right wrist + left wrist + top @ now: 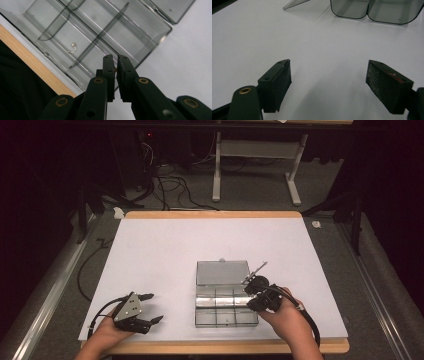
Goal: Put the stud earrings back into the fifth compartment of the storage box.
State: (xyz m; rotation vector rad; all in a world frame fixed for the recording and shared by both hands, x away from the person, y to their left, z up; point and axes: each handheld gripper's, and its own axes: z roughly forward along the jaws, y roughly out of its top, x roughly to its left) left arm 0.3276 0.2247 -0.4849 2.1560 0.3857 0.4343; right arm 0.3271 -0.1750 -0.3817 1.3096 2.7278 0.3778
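High view: the clear compartment box (226, 307) lies open on the white counter (165, 250), lid folded back, so every cell is reachable from above. The right gripper (260, 292) hangs over the box's right end, fingers pinched together. The left gripper (150, 309) rests well off to the box's left, likely just waiting its turn.

Left gripper view: fingers (278, 85) spread wide with bare counter between them; the box's rounded corners (375, 11) sit far ahead of the tips.

Right gripper view: fingers (109, 72) closed narrow on a tiny brass-coloured bit (115, 69), too small to identify. Beyond the tips, past a divider, a small hook (72, 48) lies in one cell, so this looks like sorting small parts into compartments.
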